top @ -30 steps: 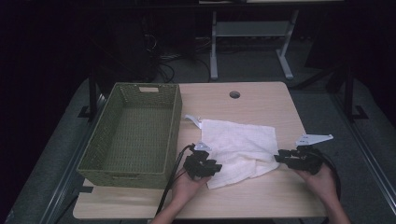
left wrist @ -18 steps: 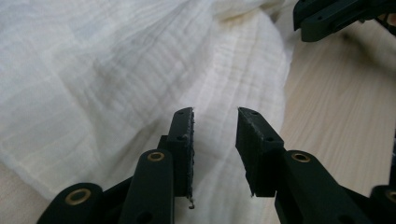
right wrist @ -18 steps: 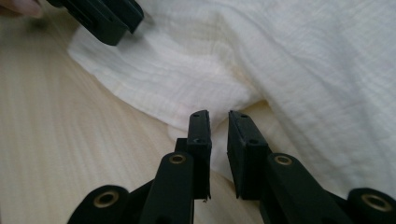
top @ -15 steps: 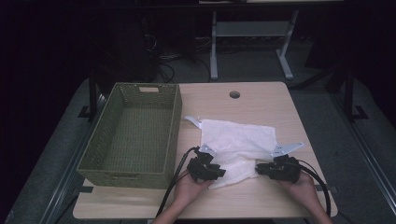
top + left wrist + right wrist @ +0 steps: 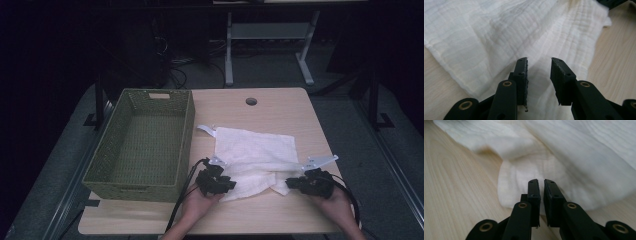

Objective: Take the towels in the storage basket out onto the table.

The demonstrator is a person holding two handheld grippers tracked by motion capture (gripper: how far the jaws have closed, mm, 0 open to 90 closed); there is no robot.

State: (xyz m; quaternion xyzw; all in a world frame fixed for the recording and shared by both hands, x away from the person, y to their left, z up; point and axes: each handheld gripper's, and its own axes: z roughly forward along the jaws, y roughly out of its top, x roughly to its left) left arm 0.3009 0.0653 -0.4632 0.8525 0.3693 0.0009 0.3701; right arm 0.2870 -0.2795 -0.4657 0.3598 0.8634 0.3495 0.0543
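A white cloth (image 5: 255, 150) lies rumpled on the wooden table (image 5: 280, 107). My left gripper (image 5: 230, 184) sits at the cloth's near left corner. In the left gripper view its jaws (image 5: 539, 61) stand open over the cloth (image 5: 499, 32), having just narrowed slightly, and nothing is pinched. My right gripper (image 5: 290, 184) is at the near right corner. In the right gripper view (image 5: 541, 181) its jaws have just been closing. They now stand almost together on a folded flap of the cloth (image 5: 586, 157).
A green woven basket (image 5: 187, 130) stands on the left half of the table, beside the cloth. A round cable hole (image 5: 251, 101) is in the tabletop at the far side. Both cables trail toward the near edge.
The right gripper slid left and slightly down to the cloth's near right corner, and its jaws closed. The left gripper stayed in place at the near left corner.
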